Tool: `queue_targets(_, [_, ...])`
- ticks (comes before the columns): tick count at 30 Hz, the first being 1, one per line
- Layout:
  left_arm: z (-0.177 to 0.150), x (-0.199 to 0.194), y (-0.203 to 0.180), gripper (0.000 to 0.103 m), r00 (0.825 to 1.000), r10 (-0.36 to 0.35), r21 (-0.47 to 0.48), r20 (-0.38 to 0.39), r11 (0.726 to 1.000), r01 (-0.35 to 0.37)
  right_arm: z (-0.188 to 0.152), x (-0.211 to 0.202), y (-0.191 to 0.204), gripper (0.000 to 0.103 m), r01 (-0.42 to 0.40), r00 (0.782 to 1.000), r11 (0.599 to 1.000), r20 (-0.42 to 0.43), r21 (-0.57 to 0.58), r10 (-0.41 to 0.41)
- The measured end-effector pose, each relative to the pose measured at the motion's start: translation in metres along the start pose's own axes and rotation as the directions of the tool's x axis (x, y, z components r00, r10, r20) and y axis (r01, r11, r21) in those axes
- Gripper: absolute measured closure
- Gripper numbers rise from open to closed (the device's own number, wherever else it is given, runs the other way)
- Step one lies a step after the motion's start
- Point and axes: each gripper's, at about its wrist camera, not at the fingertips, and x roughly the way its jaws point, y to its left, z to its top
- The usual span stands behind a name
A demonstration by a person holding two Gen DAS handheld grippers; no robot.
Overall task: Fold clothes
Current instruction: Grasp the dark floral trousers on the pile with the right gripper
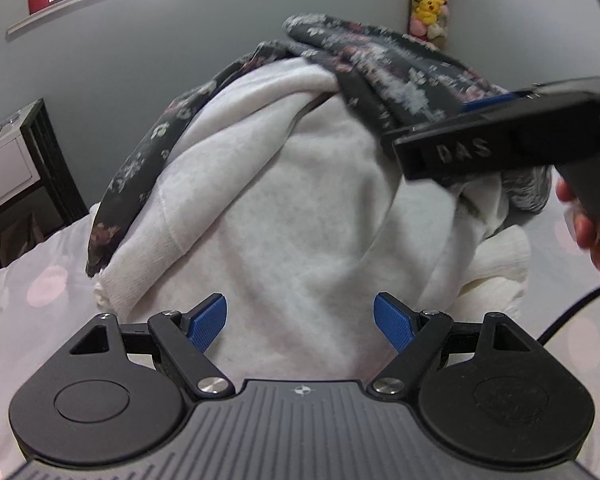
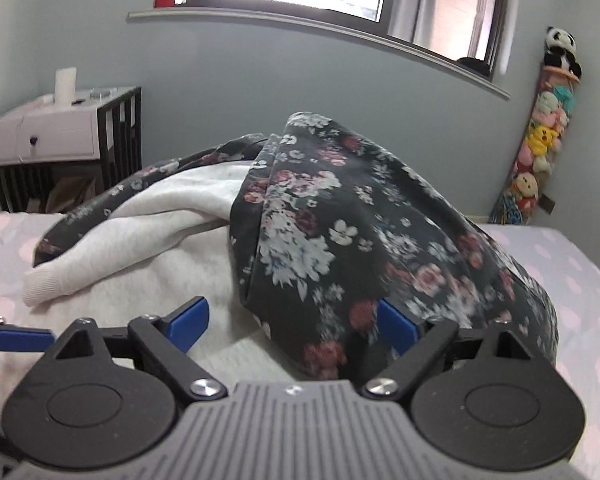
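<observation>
A heap of clothes lies on the bed. A white sweatshirt point(image 1: 280, 220) makes up most of it, with one cuffed sleeve point(image 2: 52, 280) trailing left. A dark floral garment point(image 2: 340, 220) is draped over the top and right side. My left gripper point(image 1: 300, 322) is open, low against the front of the white sweatshirt, with nothing between its blue pads. My right gripper point(image 2: 292, 324) is open, and the floral garment's lower edge sits between its pads, close to the right one. In the left wrist view the right gripper point(image 1: 428, 128) reaches in from the right at the floral garment point(image 1: 380, 64).
The bedspread point(image 2: 560, 248) is pale with pink dots. A white nightstand in a black frame point(image 2: 60, 136) stands at the back left by the grey wall. Plush toys point(image 2: 540, 148) hang at the right. A hand point(image 1: 588, 224) and a black cable point(image 1: 572, 312) are at the right edge.
</observation>
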Motion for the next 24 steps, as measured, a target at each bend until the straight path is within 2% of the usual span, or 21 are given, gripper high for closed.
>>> queue_targets(1, [-0.001,0.002,0.001,0.022,1.000,0.000,-0.001,-0.006,1.000,0.000,0.002,0.006,0.002,0.031,0.001,1.000,1.000,-0.005,-0.010,-0.001])
queue_targets(2, [-0.003,0.002,0.002,0.022,1.000,-0.004,-0.003,-0.010,1.000,0.004,0.002,0.012,0.003,0.046,0.007,1.000,1.000,-0.021,-0.018,-0.007])
queue_targets(4, [-0.004,0.002,0.000,0.022,1.000,-0.005,-0.004,-0.009,1.000,0.005,0.001,0.018,0.001,0.057,0.014,0.999,1.000,-0.034,-0.027,-0.015])
queue_targets(6, [-0.004,0.002,-0.002,0.022,1.000,-0.009,-0.003,-0.006,1.000,0.009,0.003,0.013,-0.002,0.097,0.057,0.998,0.998,-0.013,-0.016,-0.058])
queue_targets(10, [-0.006,-0.002,-0.009,0.022,0.999,-0.034,0.012,0.000,0.999,0.034,0.008,-0.014,-0.023,0.099,0.173,0.983,0.984,0.058,0.030,-0.175])
queue_targets(12, [-0.008,-0.006,-0.012,0.022,0.999,-0.047,0.020,-0.001,0.999,0.047,0.010,-0.029,-0.043,0.100,0.258,0.962,0.964,0.075,0.070,-0.263])
queue_targets(15, [-0.009,-0.015,-0.015,0.022,0.998,-0.059,0.034,0.011,0.998,0.059,0.010,-0.054,-0.078,0.100,0.370,0.919,0.913,0.074,0.172,-0.387])
queue_targets(17, [-0.009,-0.022,-0.015,0.022,0.998,-0.065,0.037,0.023,0.997,0.064,0.006,-0.071,-0.093,0.100,0.436,0.887,0.880,0.077,0.188,-0.455])
queue_targets(24, [-0.008,-0.045,-0.020,0.022,0.995,-0.080,0.051,0.067,0.996,0.077,-0.043,-0.161,-0.111,0.101,0.581,0.786,0.771,0.069,0.260,-0.615])
